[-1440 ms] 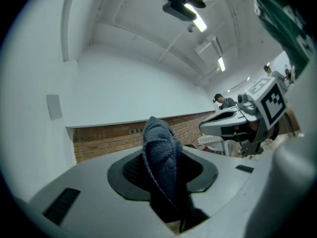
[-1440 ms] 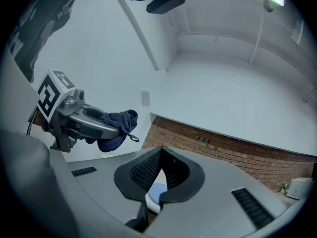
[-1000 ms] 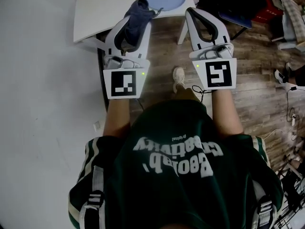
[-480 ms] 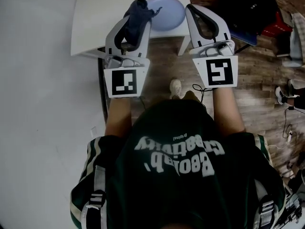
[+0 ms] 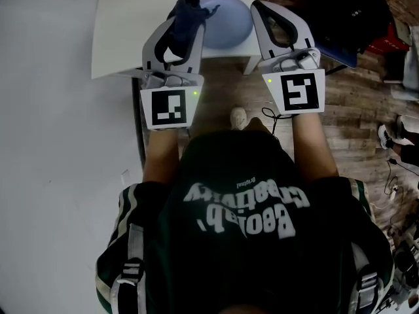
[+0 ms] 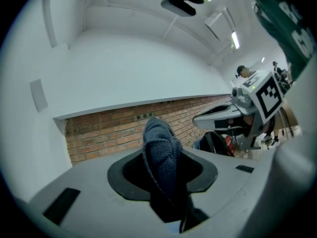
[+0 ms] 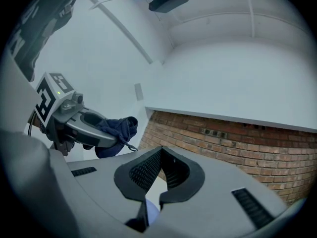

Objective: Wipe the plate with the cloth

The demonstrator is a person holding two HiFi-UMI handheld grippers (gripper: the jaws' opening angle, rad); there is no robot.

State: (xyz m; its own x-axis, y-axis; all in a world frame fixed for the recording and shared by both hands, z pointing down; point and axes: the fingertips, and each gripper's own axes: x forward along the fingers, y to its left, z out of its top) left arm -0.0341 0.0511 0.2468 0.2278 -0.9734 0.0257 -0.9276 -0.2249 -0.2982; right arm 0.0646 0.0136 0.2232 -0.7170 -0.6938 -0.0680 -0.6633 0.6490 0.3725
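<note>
A pale blue plate (image 5: 226, 18) lies on the white table (image 5: 131, 25), near its front edge. My left gripper (image 5: 186, 17) hovers by the plate's left side, shut on a dark blue cloth (image 5: 186, 6). The bunched cloth (image 6: 159, 145) sticks up from the fingertips and hangs through the loop between the fingers. My right gripper (image 5: 256, 8) hovers at the plate's right side; in the right gripper view its tips (image 7: 162, 150) meet with nothing between them. A sliver of the plate (image 7: 151, 216) shows below through the loop. Whether either gripper touches the plate is unclear.
A wooden floor (image 5: 353, 129) lies to the right, with a dark bag (image 5: 340, 12) beside the table and clutter at the far right. The person's shoe (image 5: 238, 117) is under the table's front edge. A brick wall (image 7: 237, 143) stands ahead.
Both grippers have moved forward over the table and now flank the plate instead of sitting short of it. The left keeps its hold on the cloth; the right stays shut.
</note>
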